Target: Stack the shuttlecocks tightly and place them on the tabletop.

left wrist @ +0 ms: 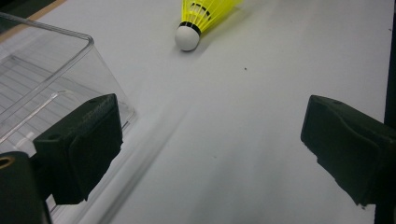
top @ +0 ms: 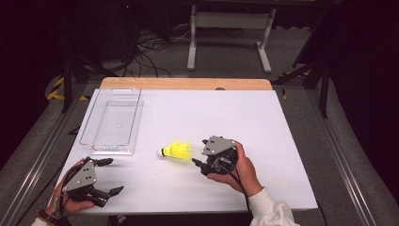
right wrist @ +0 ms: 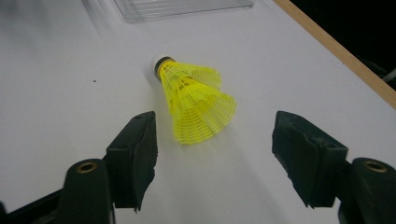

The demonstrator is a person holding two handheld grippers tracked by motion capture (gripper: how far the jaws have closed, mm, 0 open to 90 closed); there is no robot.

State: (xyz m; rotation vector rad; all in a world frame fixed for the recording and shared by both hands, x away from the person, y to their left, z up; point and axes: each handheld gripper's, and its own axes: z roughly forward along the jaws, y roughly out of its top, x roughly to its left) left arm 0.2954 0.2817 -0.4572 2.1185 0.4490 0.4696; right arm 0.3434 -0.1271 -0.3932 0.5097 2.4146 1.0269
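A yellow shuttlecock [top: 176, 150] with a white cork lies on its side near the middle of the white table [top: 263, 122], cork pointing left. My right gripper [top: 199, 152] sits just to its right, open, jaws aimed at the skirt. In the right gripper view the shuttlecock's skirt [right wrist: 198, 105] lies just ahead of the gap between the open jaws of the right gripper [right wrist: 217, 149], touching neither. My left gripper [top: 112, 175] rests open at the table's front left. In the left gripper view the shuttlecock [left wrist: 198, 18] is far ahead of the left gripper [left wrist: 212, 140], whose jaws hold nothing.
A clear plastic tray [top: 113, 120] with nothing in it stands at the left of the table, its near corner [left wrist: 56, 70] close to my left gripper. A wooden strip [top: 186, 84] edges the table's far side. Metal rails run along both sides.
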